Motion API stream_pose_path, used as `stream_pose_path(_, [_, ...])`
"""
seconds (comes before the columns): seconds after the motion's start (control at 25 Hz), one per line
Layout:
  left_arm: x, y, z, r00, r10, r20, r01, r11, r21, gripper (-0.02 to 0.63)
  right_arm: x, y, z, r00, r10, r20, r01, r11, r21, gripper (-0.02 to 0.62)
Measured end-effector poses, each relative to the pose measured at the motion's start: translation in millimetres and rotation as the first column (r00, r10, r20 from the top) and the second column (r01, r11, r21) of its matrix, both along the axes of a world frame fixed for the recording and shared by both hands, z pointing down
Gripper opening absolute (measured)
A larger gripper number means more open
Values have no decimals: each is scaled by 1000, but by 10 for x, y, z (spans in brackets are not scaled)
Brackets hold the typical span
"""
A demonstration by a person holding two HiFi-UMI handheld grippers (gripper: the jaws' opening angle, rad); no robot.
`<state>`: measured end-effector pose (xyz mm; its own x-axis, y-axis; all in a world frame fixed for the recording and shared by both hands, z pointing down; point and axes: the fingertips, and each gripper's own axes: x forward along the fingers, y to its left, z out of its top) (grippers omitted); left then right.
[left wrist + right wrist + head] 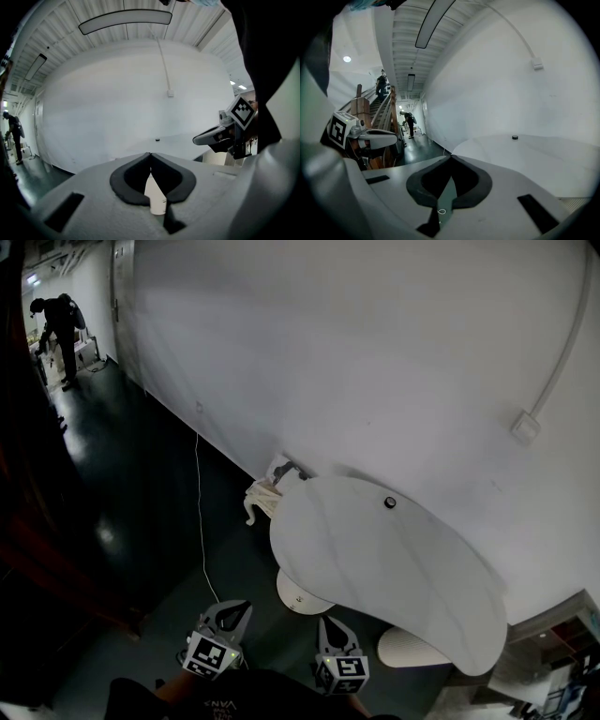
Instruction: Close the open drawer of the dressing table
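Left gripper (232,610): jaws clenched tip to tip, empty, low before the dressing table (403,568). A rounded white part (298,594) juts from under the tabletop. It is possibly the drawer, but open or shut is undeterminable. Right gripper (330,624): likewise clenched, empty.

Dressing table (394,568): white, bean-shaped surface (375,540), long side against white wall (375,352). Drawer (298,594): white, rounded outline, small dark dot on it. Sticks out from under surface's near-left edge, open.
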<state>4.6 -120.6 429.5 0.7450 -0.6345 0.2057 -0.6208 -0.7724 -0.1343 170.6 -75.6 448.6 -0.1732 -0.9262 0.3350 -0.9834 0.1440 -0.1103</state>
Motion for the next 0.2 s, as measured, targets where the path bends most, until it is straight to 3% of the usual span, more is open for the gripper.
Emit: stream_pose_path(0.2, [-4, -13, -35, 1000, -4, -14, 3, 1000, -30, 18, 6, -21, 44, 1000, 9, -3, -9, 1000, -6, 3])
